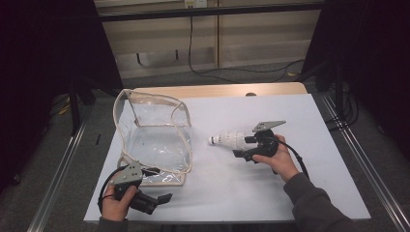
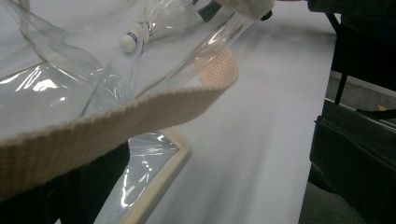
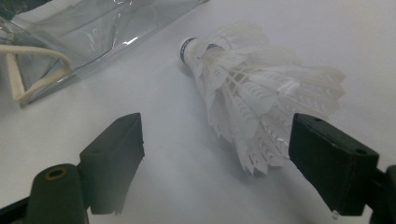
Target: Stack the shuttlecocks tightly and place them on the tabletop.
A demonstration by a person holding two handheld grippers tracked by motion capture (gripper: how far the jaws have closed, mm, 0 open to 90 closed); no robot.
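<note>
One stack of shuttlecocks (image 3: pixel 252 93), its blue band's writing unreadable, lies right of the clear bag (image 1: pixel 154 140), between the released right gripper's (image 3: pixel 215 163) jaws; left gripper (image 1: pixel 145 186) grasps the bag's strap (image 2: pixel 116 126).

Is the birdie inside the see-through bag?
No, the birdie lies on the white table beside the see-through bag.

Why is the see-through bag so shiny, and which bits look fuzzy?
In the left gripper view, lamp light bounces off the bag's crinkled plastic as white glare, and the strap up close is soft and out of focus. In the right gripper view the shuttlecock is fairly sharp, casting a faint shadow on the table. In the high view the room's edges are dark.
</note>
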